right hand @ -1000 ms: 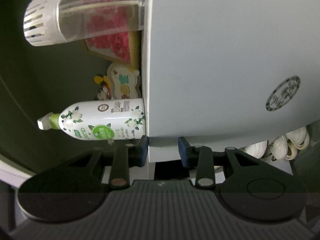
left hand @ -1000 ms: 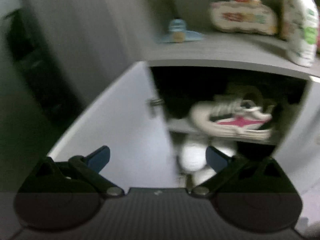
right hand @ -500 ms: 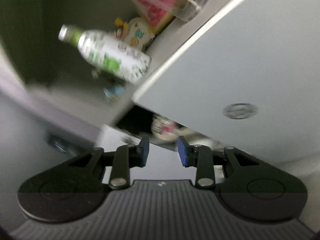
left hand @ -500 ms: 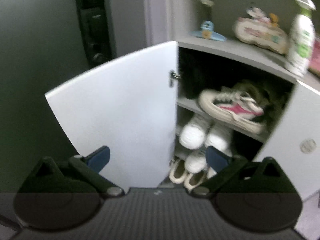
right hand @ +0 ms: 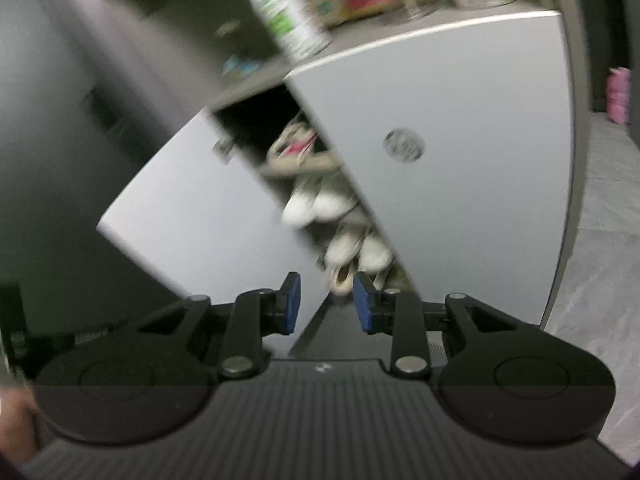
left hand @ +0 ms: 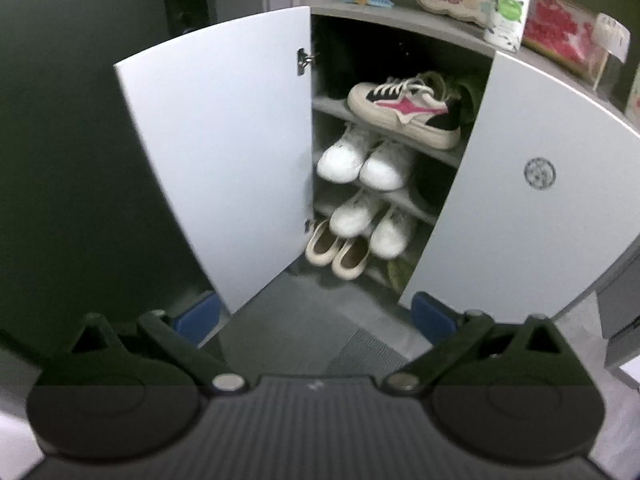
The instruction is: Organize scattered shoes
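Left view: left claw (left hand: 316,314) gaping wide, holding nothing, facing shoes (left hand: 404,110) sitting on cupboard (left hand: 216,152) shelves. Probably light and bendy; gripping best at the heel rim.

Right view: right claw (right hand: 326,302) hanging narrow, holding nothing; shoes (right hand: 316,206) looking blurry.

Cabinet doors (left hand: 224,152) looked smooth, matt pale laminate; hinge (left hand: 303,62) was shiny metal. Top sneaker (left hand: 404,110) read as canvas with a rubbery sole. White pair (left hand: 362,160) looked smooth, faintly glossy. My left gripper (left hand: 316,316) was matt black plastic with blue pads (left hand: 434,314).
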{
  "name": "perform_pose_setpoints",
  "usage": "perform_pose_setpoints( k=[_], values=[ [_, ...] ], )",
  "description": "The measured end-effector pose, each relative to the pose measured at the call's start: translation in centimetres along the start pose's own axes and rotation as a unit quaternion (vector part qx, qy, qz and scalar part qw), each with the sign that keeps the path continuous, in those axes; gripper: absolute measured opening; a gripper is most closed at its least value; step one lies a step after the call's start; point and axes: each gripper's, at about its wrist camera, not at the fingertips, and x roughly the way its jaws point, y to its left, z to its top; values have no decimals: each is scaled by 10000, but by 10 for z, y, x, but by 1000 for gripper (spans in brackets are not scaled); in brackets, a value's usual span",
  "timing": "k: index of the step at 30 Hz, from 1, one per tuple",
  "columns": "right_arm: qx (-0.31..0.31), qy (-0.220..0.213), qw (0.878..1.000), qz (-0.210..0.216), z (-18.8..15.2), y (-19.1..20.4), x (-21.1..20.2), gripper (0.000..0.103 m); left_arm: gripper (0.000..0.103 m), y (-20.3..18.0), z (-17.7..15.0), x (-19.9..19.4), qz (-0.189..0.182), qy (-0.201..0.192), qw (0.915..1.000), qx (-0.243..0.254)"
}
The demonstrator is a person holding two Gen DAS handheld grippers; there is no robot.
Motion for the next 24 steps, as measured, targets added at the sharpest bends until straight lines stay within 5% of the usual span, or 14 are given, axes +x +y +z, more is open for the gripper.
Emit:
perform_pose_setpoints(
  k=[3,9,12,18,24],
  values=[
    [-517,203,9981,275,-3,-15,-11,33,103,-18,-31,-24,410,-188,9987,-250],
    [-1927,618,9747,947,-6,-69,-33,33,103,-61,-99,-74,1448,-495,9835,-970],
    [-2433,894,9600,1057,-9,-96,-41,33,103,-79,-122,-93,1701,-350,9762,-1297],
    [-2485,1028,9591,878,-26,-125,-54,33,103,-101,-181,-135,1723,-324,9775,-1177],
    [-1873,1076,9750,524,-74,-110,-70,33,103,-74,-247,-160,1449,-466,9825,-1071]
  ],
)
